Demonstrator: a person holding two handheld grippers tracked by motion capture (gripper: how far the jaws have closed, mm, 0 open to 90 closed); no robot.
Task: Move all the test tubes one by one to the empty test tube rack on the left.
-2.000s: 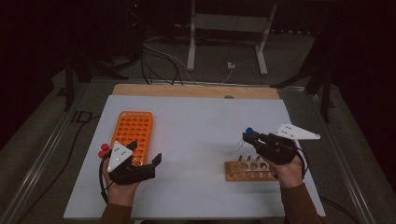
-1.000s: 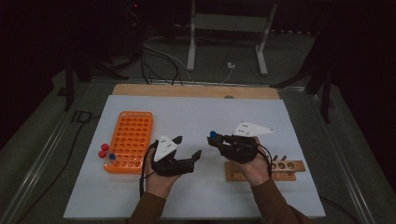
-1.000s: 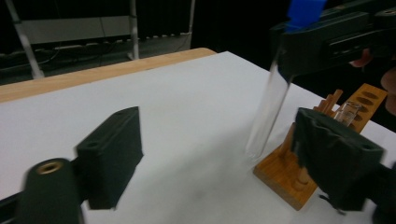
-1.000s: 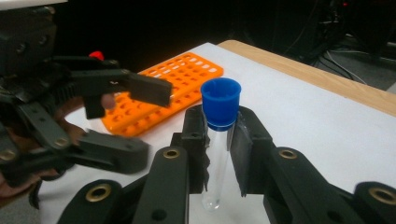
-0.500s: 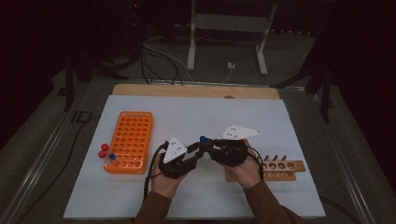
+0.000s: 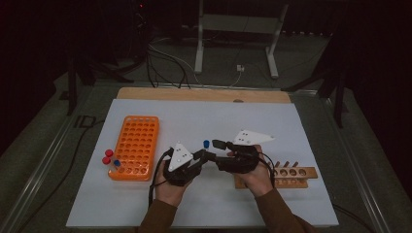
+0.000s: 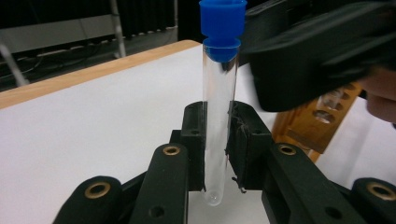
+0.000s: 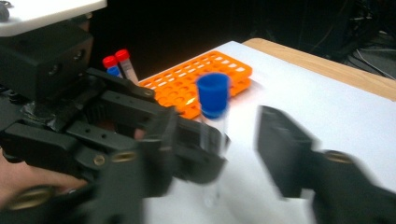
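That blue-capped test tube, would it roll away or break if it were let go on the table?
The test tube looks round and smooth, so it would probably roll. Its clear thin wall seems fragile. It appears empty, likely light.

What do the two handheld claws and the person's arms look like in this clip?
Both are black, built of jointed bars with brass-coloured rivets. The left claw and the right claw each carry a pale grey three-cornered plate on top, dotted with small dark marks, and a black cable trails from each. The person wears brown long sleeves.
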